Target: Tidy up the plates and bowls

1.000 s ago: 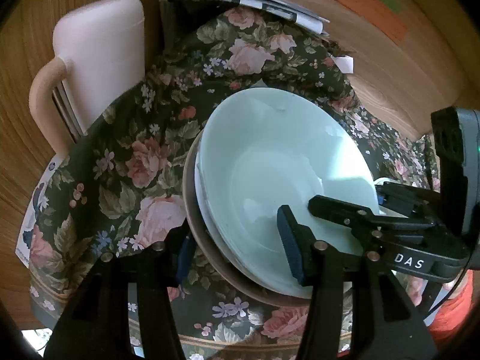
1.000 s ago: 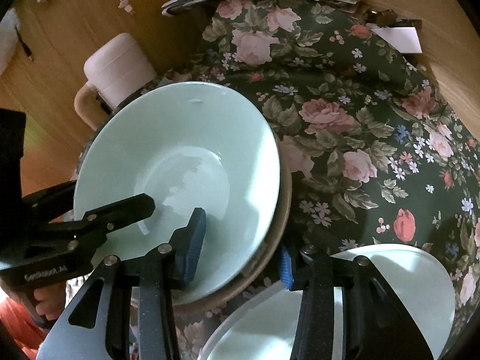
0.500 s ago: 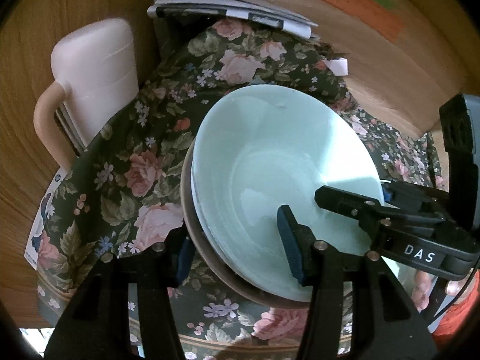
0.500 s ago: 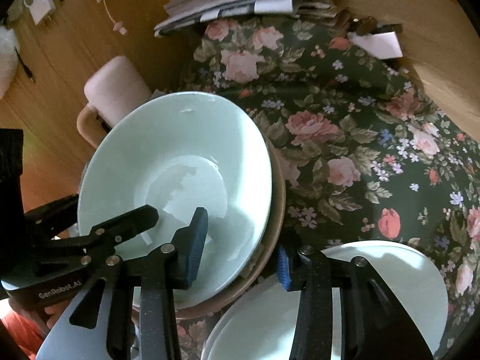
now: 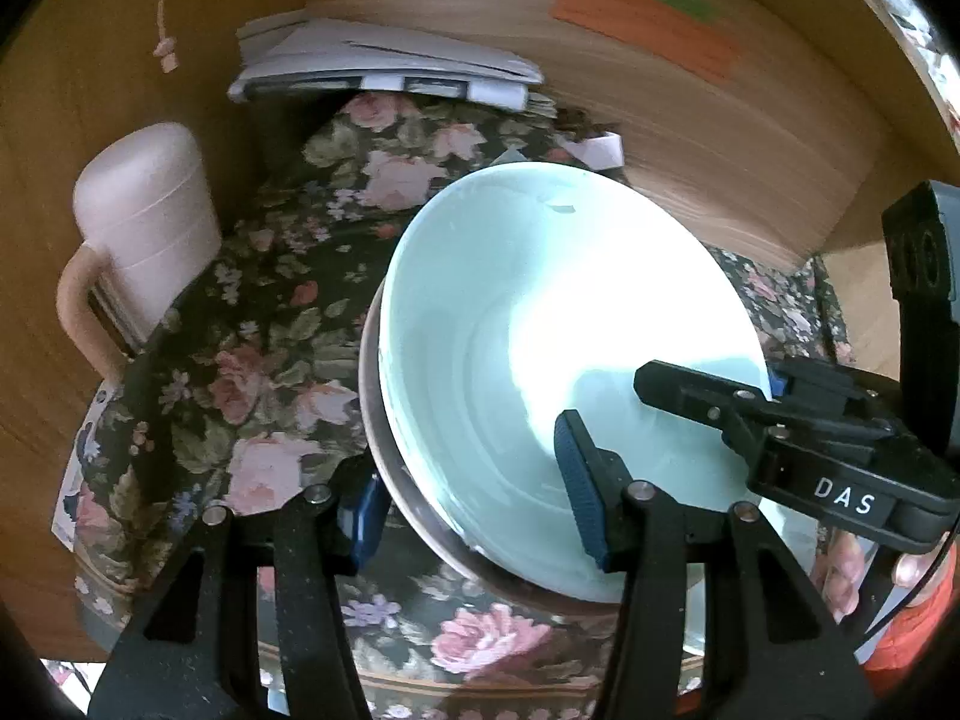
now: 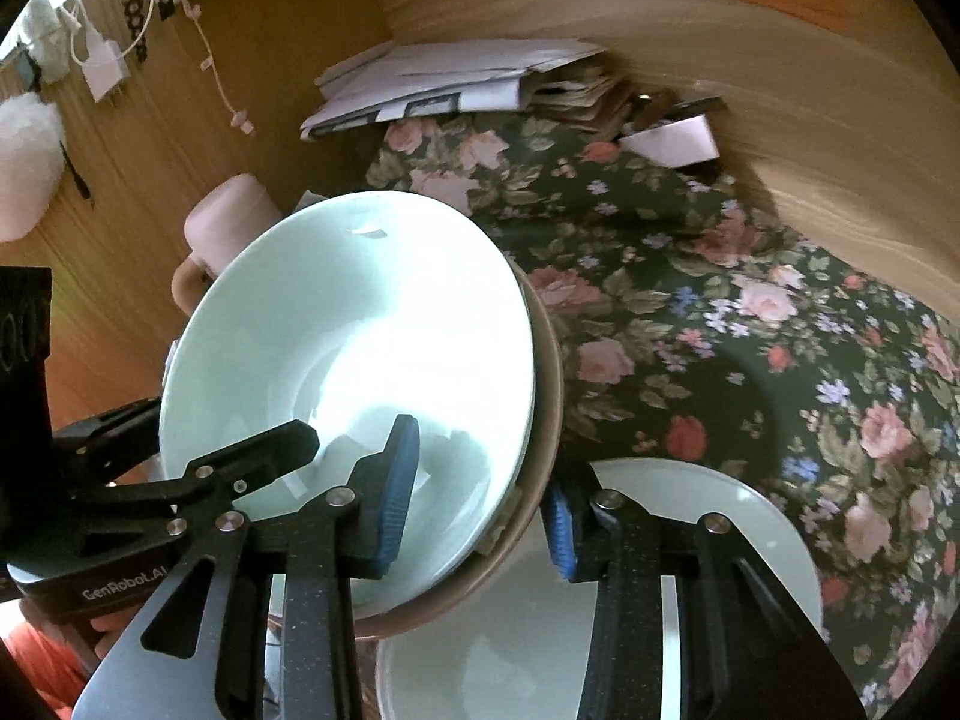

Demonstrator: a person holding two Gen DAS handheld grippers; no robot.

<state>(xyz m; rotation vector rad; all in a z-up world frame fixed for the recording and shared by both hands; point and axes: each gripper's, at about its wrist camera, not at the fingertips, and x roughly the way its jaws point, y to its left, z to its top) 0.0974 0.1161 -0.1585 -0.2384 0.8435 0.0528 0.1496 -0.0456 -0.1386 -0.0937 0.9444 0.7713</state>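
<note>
A pale green bowl (image 5: 540, 324) sits nested in a brown dish (image 5: 384, 468); the stack is tilted and held above the floral cloth. My left gripper (image 5: 474, 504) straddles the stack's left rim, one pad inside the bowl and one outside the brown dish. My right gripper (image 6: 480, 504) straddles the opposite rim of the bowl (image 6: 360, 348) and brown dish (image 6: 540, 420) the same way. Both are shut on the stack. A white plate (image 6: 690, 516) lies on the cloth below the right gripper.
A floral tablecloth (image 5: 258, 360) covers the table. A pink lidded jug (image 5: 144, 228) stands at the left. A pile of papers (image 5: 384, 66) lies at the back against the wooden wall (image 5: 690, 108). More cloth (image 6: 750, 330) stretches right of the stack.
Both grippers have lifted the bowl and brown dish off the cloth and tilted them; the table and jug look farther away. The white plate stays on the cloth.
</note>
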